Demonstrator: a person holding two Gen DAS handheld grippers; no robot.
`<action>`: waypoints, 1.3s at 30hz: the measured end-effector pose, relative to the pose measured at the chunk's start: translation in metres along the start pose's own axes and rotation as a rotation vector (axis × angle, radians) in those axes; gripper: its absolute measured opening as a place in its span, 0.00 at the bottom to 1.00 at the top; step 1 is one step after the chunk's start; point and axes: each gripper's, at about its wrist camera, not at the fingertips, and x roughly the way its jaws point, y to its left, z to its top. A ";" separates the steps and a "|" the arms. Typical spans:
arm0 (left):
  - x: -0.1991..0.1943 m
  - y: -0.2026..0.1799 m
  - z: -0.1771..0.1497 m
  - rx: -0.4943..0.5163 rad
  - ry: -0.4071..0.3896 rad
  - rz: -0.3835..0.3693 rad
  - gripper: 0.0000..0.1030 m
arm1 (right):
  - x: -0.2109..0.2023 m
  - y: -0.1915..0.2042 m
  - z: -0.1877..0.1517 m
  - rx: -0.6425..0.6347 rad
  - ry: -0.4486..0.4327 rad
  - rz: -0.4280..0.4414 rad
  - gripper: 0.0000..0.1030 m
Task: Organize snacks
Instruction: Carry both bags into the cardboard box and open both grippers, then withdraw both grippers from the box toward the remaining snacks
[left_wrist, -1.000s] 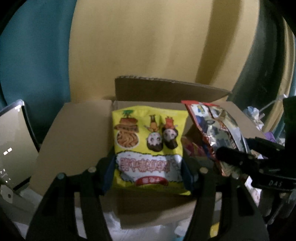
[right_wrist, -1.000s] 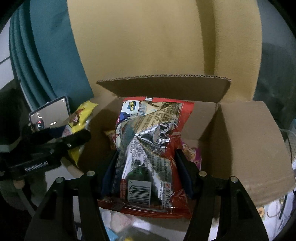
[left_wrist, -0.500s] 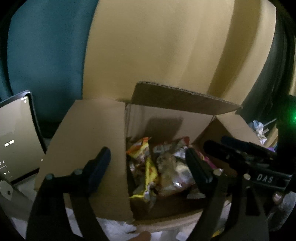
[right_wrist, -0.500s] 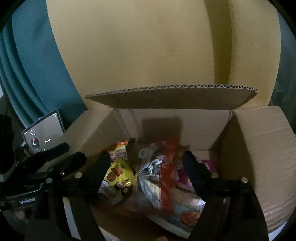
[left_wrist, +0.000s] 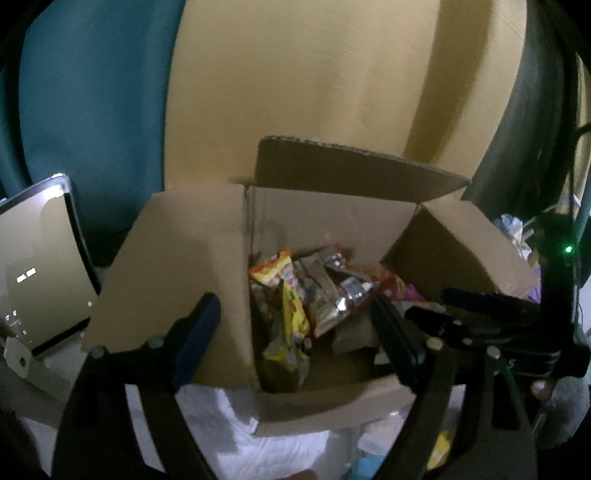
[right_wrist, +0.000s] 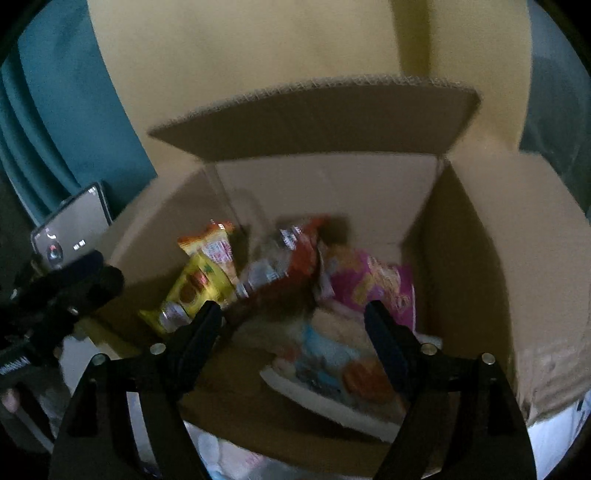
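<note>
An open cardboard box (left_wrist: 325, 218) (right_wrist: 480, 236) holds several snack packs. A yellow pack (left_wrist: 293, 317) (right_wrist: 195, 291) stands against the box's left wall. A red and silver pack (left_wrist: 343, 291) (right_wrist: 288, 266) leans beside it. A pink pack (right_wrist: 373, 284) and a pale pack with blue print (right_wrist: 332, 354) lie at the right of the box. My left gripper (left_wrist: 299, 332) is open and empty above the box's front left corner. My right gripper (right_wrist: 295, 332) is open and empty over the front of the box.
A lit phone screen (left_wrist: 40, 262) (right_wrist: 72, 229) stands left of the box. A teal curtain (left_wrist: 92, 110) and a yellow wall (left_wrist: 332, 74) are behind. The box stands on a white cloth (left_wrist: 229, 443). Clutter (left_wrist: 513, 229) lies at the right.
Both grippers opened and let go of their packs. The yellow pack and the red and silver pack dropped into the box. Both grippers have pulled up and back a little.
</note>
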 end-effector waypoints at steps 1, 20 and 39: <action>-0.002 -0.002 -0.002 0.005 0.000 -0.001 0.82 | 0.000 -0.002 -0.004 0.003 0.009 -0.005 0.80; -0.060 -0.043 -0.045 0.048 -0.013 -0.028 0.82 | -0.075 0.004 -0.041 -0.040 -0.087 -0.054 0.80; -0.083 -0.104 -0.103 0.048 0.039 -0.080 0.82 | -0.141 -0.030 -0.110 -0.018 -0.108 -0.067 0.80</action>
